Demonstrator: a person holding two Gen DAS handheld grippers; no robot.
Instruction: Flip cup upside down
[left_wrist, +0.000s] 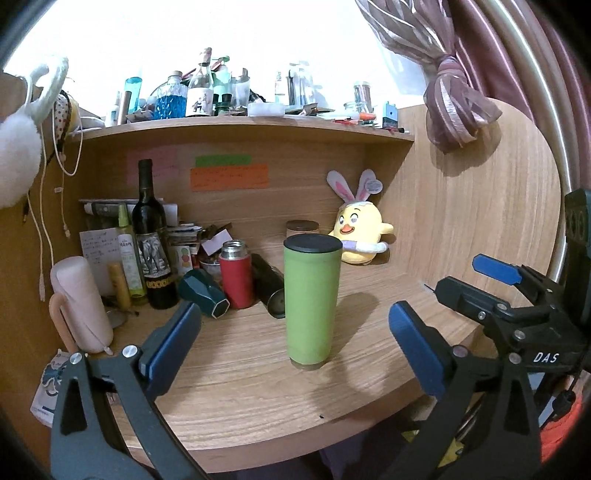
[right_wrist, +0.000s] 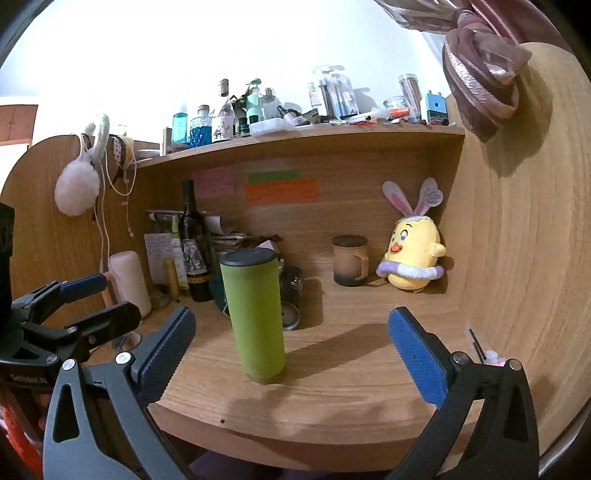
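**On the desk: green cup upright, both tongs wide and waiting**

Near the front edge of the wooden desk (left_wrist: 236, 391) stood the tall green cup (left_wrist: 311, 301), upright, with its dark lid on top and nothing touching it. I held my left tongs (left_wrist: 295, 341) spread wide, the cup sitting between and just beyond the blue pads (left_wrist: 173, 343). My right tongs (right_wrist: 291, 347) were equally wide and gripped nothing; in that view the cup (right_wrist: 256, 317) stood slightly left of centre. Each tool showed at the edge of the other's camera.

I judged the task had not begun: this was the approach, before any grasp. The next move, as I read it, called for closing one pair of tongs around the cup's middle, lifting it clear, then turning it over so the lid met the desk. The cup looked tall and narrow, so a tilted set-down might have toppled it.

Behind the cup lay clutter: a wine bottle (left_wrist: 151, 240), a red flask (left_wrist: 236, 277), a brown mug (right_wrist: 349, 260) and a yellow plush chick (right_wrist: 412, 258). Above ran a crowded shelf (left_wrist: 243, 127); a pink curtain (left_wrist: 458, 107) hung to the right.
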